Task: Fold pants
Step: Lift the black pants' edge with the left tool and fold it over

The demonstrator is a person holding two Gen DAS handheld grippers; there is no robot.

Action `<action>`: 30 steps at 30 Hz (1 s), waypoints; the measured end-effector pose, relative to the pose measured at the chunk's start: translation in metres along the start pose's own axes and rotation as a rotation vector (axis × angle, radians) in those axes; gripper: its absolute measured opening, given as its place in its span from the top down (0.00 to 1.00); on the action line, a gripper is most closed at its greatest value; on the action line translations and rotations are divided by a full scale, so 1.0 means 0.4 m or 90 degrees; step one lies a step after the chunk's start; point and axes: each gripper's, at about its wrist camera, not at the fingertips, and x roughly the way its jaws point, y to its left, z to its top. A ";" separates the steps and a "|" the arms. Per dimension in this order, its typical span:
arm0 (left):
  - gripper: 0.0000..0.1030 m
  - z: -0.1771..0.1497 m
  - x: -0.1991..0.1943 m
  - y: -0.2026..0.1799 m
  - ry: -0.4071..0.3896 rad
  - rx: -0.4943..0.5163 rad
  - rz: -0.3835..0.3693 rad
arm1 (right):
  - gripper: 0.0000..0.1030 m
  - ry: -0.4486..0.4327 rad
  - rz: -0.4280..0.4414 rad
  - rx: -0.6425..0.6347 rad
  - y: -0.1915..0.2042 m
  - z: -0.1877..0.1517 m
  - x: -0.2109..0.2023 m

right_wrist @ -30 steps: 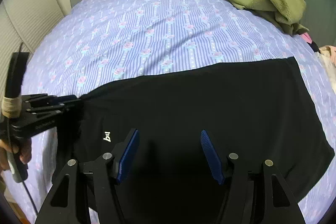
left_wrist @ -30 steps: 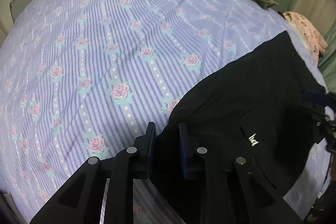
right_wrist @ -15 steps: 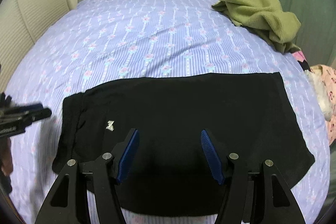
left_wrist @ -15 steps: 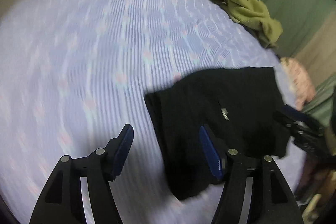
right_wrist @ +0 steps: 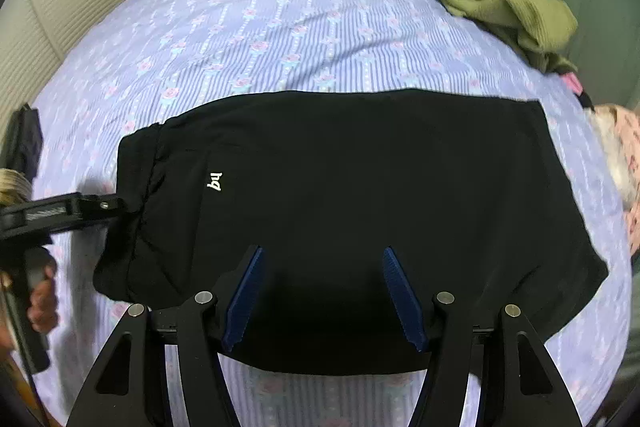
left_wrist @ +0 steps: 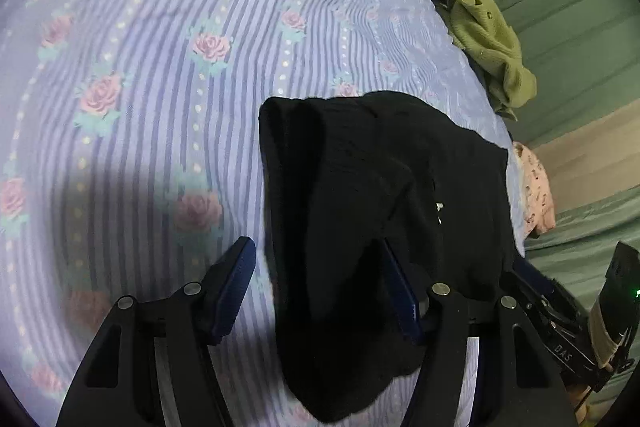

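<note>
The left gripper (left_wrist: 316,291), jaws just opened, has released the pants (right_wrist: 360,207), which lie folded beneath the open right gripper (right_wrist: 324,295).

Left gripper (left_wrist: 320,291) pointing down over the bed (left_wrist: 140,87), its blue-padded fingers (left_wrist: 234,287) standing apart after the jaws sprang wide within the last second. The black pants (left_wrist: 360,207) lie folded on the striped, rose-print sheet, one end of the cloth running between the fingers, with a clear gap to the left pad. A small white logo (left_wrist: 439,207) shows on the fabric. Beyond, a green garment (left_wrist: 488,39) sits crumpled at the bed's edge, a pink patterned cloth (left_wrist: 536,187) just past the pants. The right gripper (left_wrist: 560,331) shows at lower right.
</note>
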 end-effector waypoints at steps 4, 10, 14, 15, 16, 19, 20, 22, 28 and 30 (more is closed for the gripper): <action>0.61 -0.002 0.004 0.012 0.011 -0.019 -0.062 | 0.40 0.003 0.011 0.026 0.000 0.003 0.006; 0.75 -0.031 -0.050 0.004 0.024 -0.028 -0.217 | 0.40 -0.001 0.022 0.012 0.020 0.005 -0.003; 0.74 -0.027 0.005 0.018 0.062 -0.034 -0.164 | 0.40 -0.003 0.021 -0.011 0.035 0.006 -0.004; 0.74 -0.024 0.018 0.030 0.073 -0.038 -0.146 | 0.40 -0.002 0.020 -0.015 0.038 0.006 -0.004; 0.70 -0.021 0.035 0.042 0.080 -0.052 -0.149 | 0.40 -0.002 0.017 -0.016 0.039 0.006 -0.004; 0.66 -0.020 0.041 0.035 0.074 -0.065 -0.147 | 0.40 0.000 0.007 -0.018 0.042 0.007 -0.005; 0.64 -0.023 0.041 0.028 0.068 -0.068 -0.142 | 0.40 -0.002 0.013 -0.016 0.042 0.007 -0.008; 0.62 -0.029 0.048 0.007 0.063 -0.080 -0.129 | 0.40 -0.005 0.016 -0.010 0.037 0.006 -0.013; 0.78 -0.018 -0.001 -0.083 0.048 -0.071 -0.060 | 0.40 0.000 0.020 0.016 -0.012 -0.003 -0.037; 0.79 -0.018 -0.048 -0.140 0.030 -0.050 -0.020 | 0.40 -0.008 0.024 0.012 -0.034 -0.005 -0.056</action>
